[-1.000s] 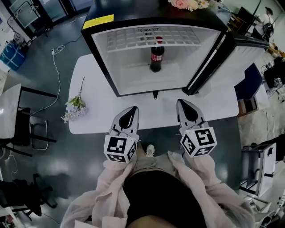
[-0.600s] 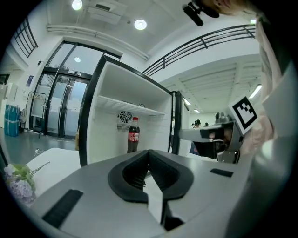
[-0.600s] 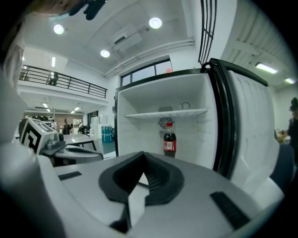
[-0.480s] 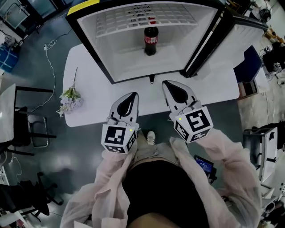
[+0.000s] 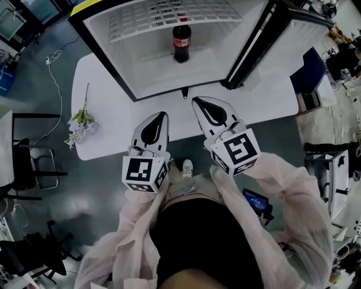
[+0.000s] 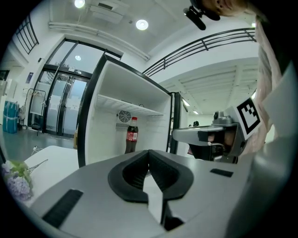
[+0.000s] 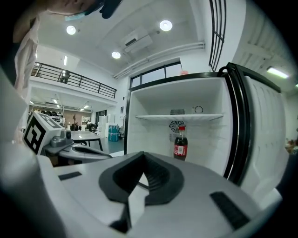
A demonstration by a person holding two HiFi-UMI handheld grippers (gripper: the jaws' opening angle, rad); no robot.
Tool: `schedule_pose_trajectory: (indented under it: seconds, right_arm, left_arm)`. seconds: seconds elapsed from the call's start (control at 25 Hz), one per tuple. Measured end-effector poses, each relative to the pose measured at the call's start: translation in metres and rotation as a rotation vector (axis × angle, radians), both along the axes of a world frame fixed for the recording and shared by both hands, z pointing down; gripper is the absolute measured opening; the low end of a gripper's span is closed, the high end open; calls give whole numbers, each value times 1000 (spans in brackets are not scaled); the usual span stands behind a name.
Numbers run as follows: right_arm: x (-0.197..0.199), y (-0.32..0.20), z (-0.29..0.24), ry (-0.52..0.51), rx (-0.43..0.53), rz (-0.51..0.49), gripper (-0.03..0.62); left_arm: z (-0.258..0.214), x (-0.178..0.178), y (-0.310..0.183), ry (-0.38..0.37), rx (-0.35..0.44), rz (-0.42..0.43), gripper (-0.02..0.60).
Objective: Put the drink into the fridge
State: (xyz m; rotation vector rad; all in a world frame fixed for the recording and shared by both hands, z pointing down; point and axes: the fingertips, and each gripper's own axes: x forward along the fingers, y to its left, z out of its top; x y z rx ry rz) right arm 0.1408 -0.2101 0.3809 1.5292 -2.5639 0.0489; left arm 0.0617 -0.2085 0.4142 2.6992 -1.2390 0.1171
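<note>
Compared with one second earlier, the right gripper [image 5: 195,100] stands closer to the middle of the head view and nearer the left gripper [image 5: 162,115], and its marker cube is rolled slightly. The left gripper keeps its place, and the fridge [image 5: 105,58] sits higher in the frame. Both grippers have their jaws pressed together with nothing between them, as each gripper view confirms. The cola bottle [image 5: 181,42] is already inside the fridge. It stands upright on the cabinet floor towards the back, below the wire shelf [image 5: 169,12], and no gripper touches it. The bottle lies ahead of both grippers, between their two lines of aim and well apart from either tip. Its long axis is vertical. In the left gripper view it appears slightly left of the closed jaws; in the right gripper view it appears to their right. The fridge door [image 5: 255,44] hangs open on the right side of the cabinet. The right gripper is the nearer one to the opening and to the door. Judgement: the placement is complete. The remaining action is probably closing the door, which falls to the right gripper.
</note>
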Motion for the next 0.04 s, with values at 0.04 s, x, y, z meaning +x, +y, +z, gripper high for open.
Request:
schedule_pose_trajectory:
  seconds: [0.04]
  right_arm:
    - [2,-1,-1,-3,2,6,8]
  left_arm:
    - [-1,0,-1,2,1,-2,11]
